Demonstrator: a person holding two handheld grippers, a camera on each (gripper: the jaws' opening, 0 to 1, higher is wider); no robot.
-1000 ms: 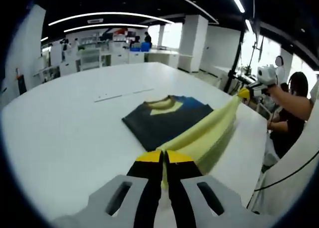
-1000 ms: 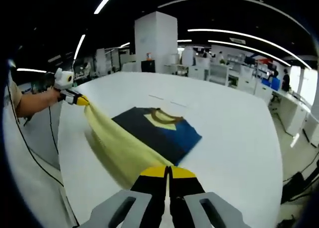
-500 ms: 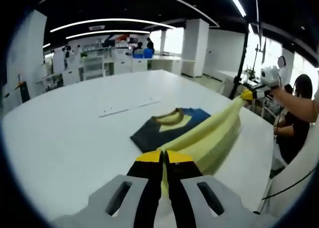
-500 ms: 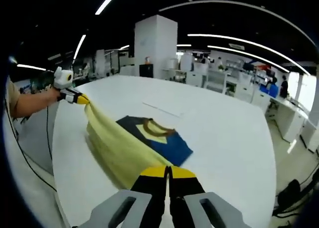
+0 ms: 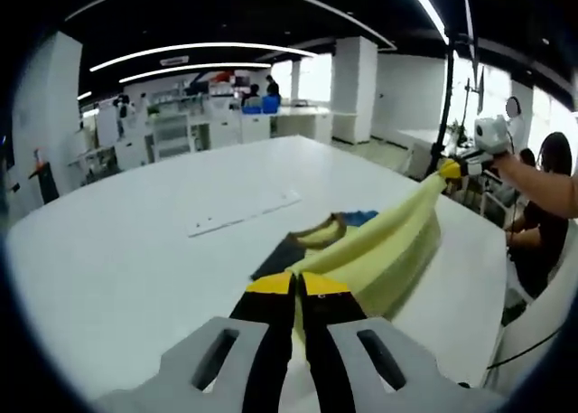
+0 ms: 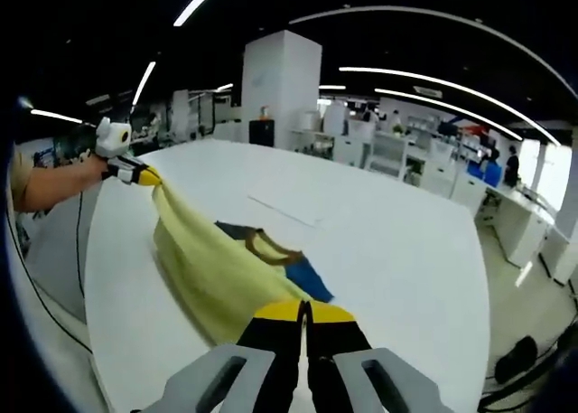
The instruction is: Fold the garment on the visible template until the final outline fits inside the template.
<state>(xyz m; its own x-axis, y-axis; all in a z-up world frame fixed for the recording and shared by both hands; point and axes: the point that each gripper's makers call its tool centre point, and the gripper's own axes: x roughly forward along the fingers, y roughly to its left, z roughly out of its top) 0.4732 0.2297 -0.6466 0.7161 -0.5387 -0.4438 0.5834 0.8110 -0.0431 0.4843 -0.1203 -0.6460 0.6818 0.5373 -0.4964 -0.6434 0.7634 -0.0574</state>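
Farther-drawn garment (image 5: 379, 250) (one; two hand-held grippers)

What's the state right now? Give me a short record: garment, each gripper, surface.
garment: yellow panel lifted and stretched taut between both grippers, over the dark and blue part lying on the table
left gripper: shut on the yellow panel
right gripper: shut on the yellow panel
surface: white table
template: a thin line marking beyond the garment

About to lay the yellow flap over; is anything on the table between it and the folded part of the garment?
Nothing visible. Both grippers, left and right, hold the yellow flap stretched above the dark folded garment; the white table around it looks bare.
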